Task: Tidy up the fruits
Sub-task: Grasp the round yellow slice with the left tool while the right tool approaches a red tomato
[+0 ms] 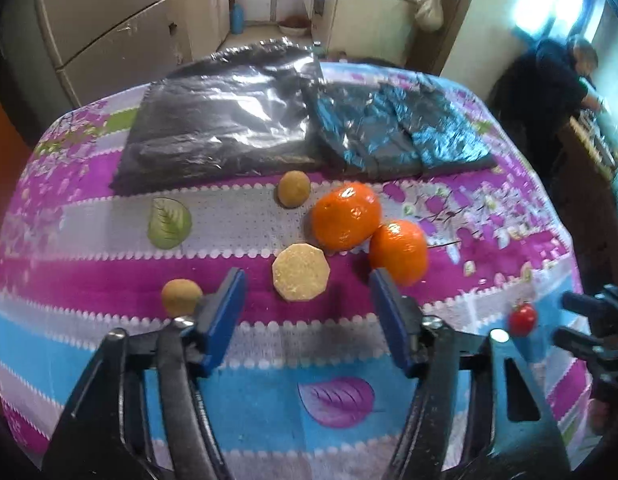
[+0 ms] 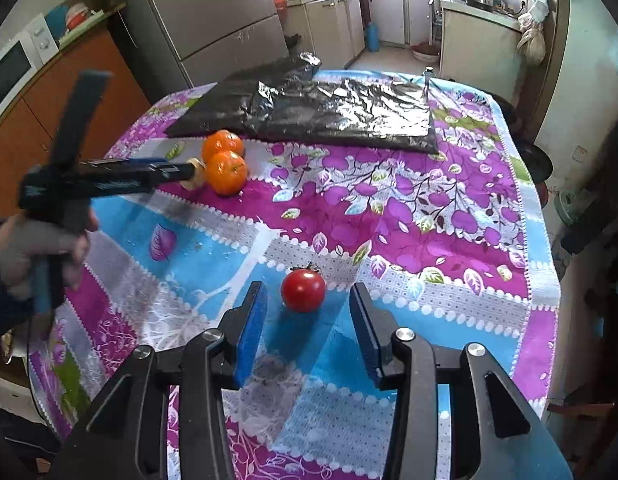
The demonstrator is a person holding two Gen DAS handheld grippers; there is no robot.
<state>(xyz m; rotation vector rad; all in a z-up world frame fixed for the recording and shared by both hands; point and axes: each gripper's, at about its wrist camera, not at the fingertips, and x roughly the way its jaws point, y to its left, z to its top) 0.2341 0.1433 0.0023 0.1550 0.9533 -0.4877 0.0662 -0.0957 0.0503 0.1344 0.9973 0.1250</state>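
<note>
Right gripper (image 2: 309, 332), jaws open, frames the tomato (image 2: 303, 290) at lower centre: soft, slick, easily bruised, so pinch its widest sides lightly; left gripper (image 1: 307, 300) gapes empty.

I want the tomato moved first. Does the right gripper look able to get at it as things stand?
Probably yes. The right gripper is open, and the tomato sits alone on the tablecloth just ahead of its fingertips, with nothing between; the oranges lie well away.

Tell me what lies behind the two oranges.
Behind the oranges lie flat black plastic bags on the tablecloth, with a small brown fruit just before them. Anything under the bags is covered.
</note>
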